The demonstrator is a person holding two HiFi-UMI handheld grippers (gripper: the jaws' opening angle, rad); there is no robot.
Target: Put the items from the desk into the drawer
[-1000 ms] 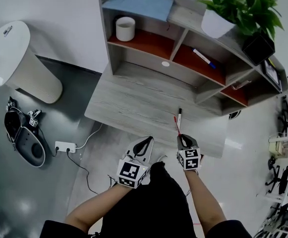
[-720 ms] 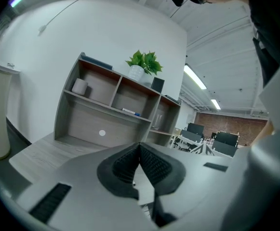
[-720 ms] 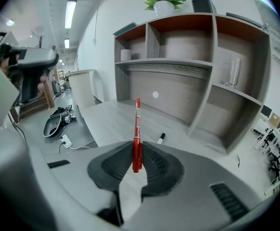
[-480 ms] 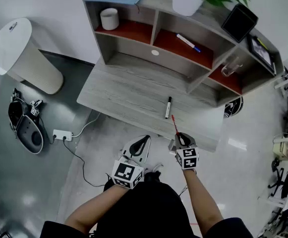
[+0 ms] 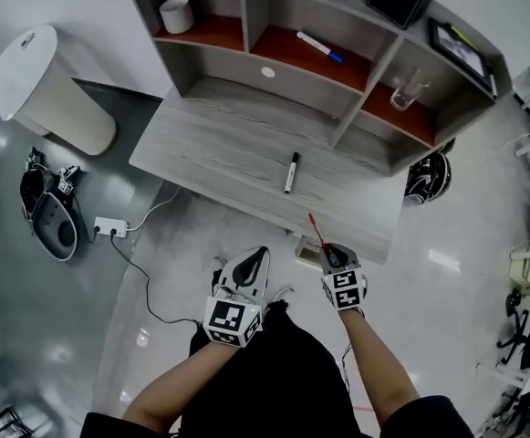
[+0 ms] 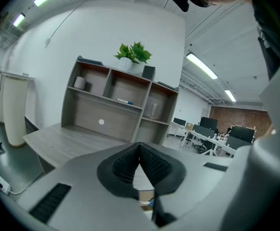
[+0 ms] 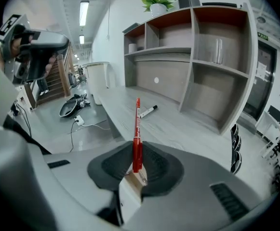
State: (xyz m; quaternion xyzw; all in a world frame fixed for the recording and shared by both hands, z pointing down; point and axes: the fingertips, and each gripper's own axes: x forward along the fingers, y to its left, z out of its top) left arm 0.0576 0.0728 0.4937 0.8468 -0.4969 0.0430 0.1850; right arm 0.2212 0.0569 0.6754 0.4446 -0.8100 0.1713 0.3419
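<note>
With the right gripper [image 7: 136, 166] clamped on the red pen [image 7: 137, 129] and the left gripper [image 6: 140, 152] closed empty, lower the pen inside the drawer [image 5: 306, 254] before releasing.

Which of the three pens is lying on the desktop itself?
The black-and-white marker, alone on the bare desktop. The red pen is clamped in the right gripper, and the blue-tipped marker lies in the middle shelf compartment.

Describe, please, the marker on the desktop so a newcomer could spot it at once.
Find the grey wooden desk with shelves on top. On its open worktop one black-and-white marker lies alone; the blue-capped marker sits up in a shelf, and the red pen is in the right gripper.
</note>
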